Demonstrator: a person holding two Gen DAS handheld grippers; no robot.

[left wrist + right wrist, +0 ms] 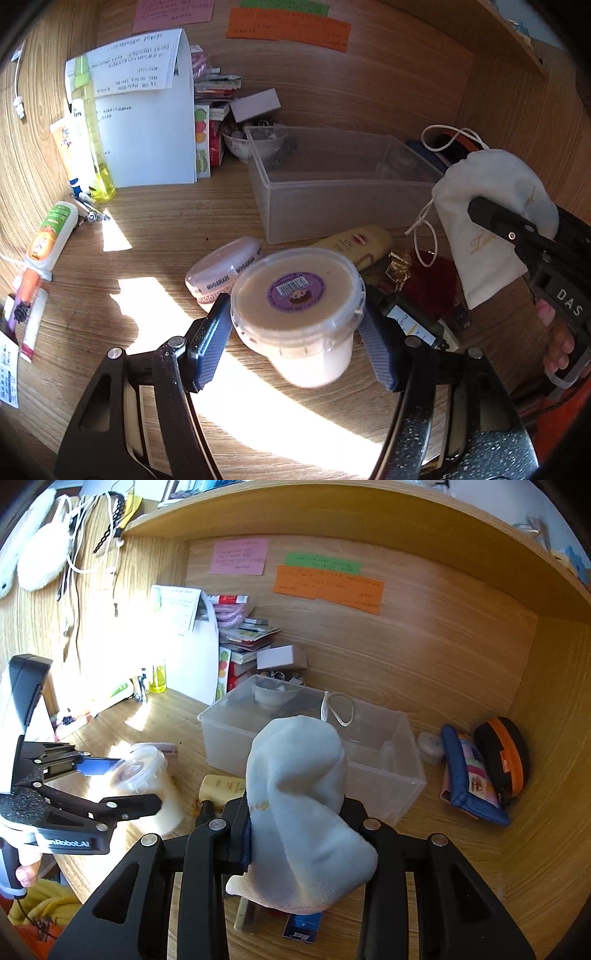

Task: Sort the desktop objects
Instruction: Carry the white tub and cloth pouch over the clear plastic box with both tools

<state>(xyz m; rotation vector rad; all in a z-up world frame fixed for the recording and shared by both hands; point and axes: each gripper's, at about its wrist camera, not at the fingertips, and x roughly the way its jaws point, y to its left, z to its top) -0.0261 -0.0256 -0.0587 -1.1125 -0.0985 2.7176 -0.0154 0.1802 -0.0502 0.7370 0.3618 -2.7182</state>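
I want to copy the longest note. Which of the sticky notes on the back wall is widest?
The orange note, lowest and furthest right. It stretches well past the green strip above it and the squarer pink note to their left.

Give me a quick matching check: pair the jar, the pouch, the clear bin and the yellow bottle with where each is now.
Things:
1. lidded jar
2. white drawstring pouch
3. clear plastic bin
4. yellow bottle

Places:
A. standing beside the white papers
B. in the right claw
C. on the desk, nothing visible inside
D. in the left claw

Pairs: 1-D, 2-B, 3-C, 4-A
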